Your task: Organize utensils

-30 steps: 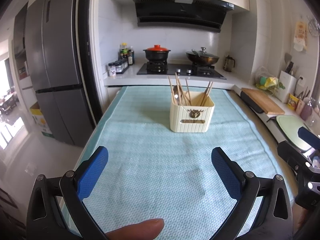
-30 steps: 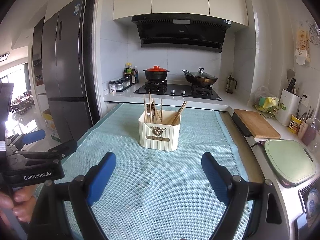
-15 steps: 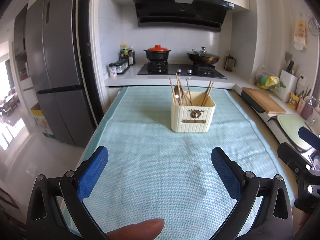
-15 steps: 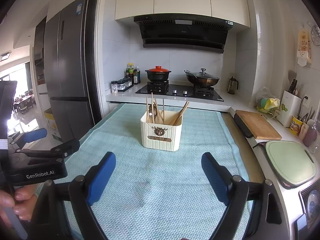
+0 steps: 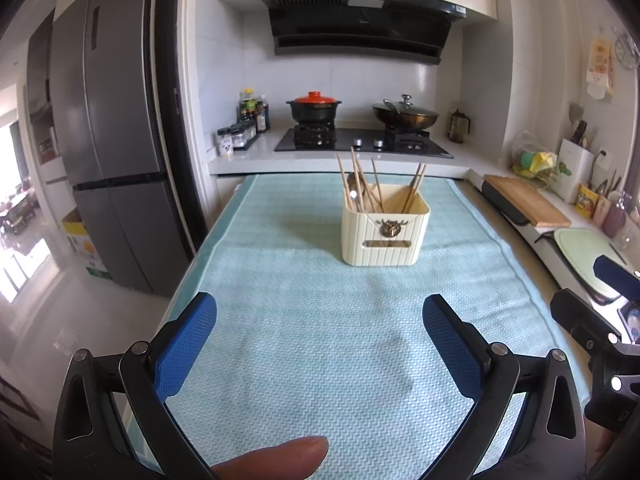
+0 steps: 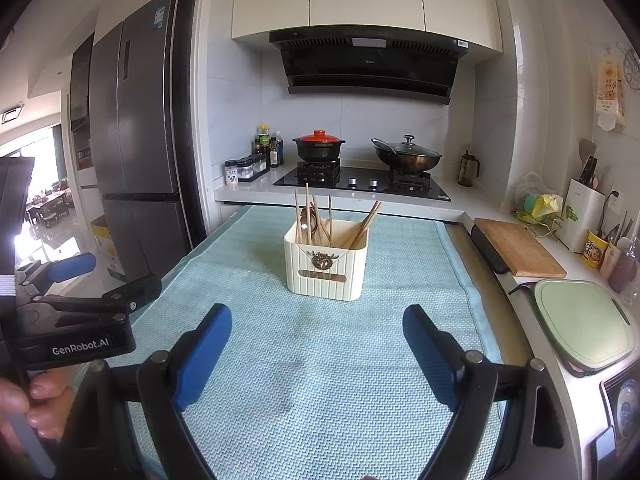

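Note:
A cream ribbed utensil holder [image 5: 385,232] stands on the light-blue mat [image 5: 312,344], well ahead of both grippers; it also shows in the right wrist view [image 6: 326,266]. Several wooden chopsticks [image 5: 362,188] and a metal spoon [image 5: 353,188] stand in it, as seen too in the right wrist view, chopsticks [image 6: 360,226]. My left gripper [image 5: 320,336] is open and empty above the near mat. My right gripper [image 6: 317,350] is open and empty, also above the near mat.
A stove with a red-lidded pot [image 6: 319,148] and a wok [image 6: 407,158] is at the back. A wooden cutting board [image 6: 516,250] and a green board [image 6: 584,322] lie on the right counter. A fridge [image 6: 136,152] stands at the left.
Both grippers have drawn back and risen slightly, so the holder sits a little lower in view. Both stay open and empty.

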Tool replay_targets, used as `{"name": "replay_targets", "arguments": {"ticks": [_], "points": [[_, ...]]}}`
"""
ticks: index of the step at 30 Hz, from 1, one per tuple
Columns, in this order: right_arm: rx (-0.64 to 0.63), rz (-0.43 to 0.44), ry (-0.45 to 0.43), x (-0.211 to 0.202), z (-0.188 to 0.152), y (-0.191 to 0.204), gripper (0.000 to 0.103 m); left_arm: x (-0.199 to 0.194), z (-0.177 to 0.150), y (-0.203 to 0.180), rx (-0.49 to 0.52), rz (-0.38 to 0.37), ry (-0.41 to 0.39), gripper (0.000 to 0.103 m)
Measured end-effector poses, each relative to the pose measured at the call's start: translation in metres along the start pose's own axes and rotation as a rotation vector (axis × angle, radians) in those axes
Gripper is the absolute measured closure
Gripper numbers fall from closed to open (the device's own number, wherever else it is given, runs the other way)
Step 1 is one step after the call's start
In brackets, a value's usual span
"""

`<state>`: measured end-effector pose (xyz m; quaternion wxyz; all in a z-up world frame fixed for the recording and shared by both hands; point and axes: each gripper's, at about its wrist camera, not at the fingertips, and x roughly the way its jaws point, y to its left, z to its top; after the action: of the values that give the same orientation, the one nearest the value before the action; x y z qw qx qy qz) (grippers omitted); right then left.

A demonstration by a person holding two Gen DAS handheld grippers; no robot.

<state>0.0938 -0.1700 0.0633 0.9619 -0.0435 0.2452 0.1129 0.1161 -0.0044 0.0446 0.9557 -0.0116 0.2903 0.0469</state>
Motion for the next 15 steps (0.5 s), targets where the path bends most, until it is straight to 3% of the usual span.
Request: {"name": "replay_targets", "arguments": {"ticks": [15], "points": [[-0.006, 0.005, -0.003, -0.0021, 0.0002, 0.0059, 0.014, -0.0014, -0.0008, 0.0006, -0.010, -0.002, 0.004, 0.000]]}}
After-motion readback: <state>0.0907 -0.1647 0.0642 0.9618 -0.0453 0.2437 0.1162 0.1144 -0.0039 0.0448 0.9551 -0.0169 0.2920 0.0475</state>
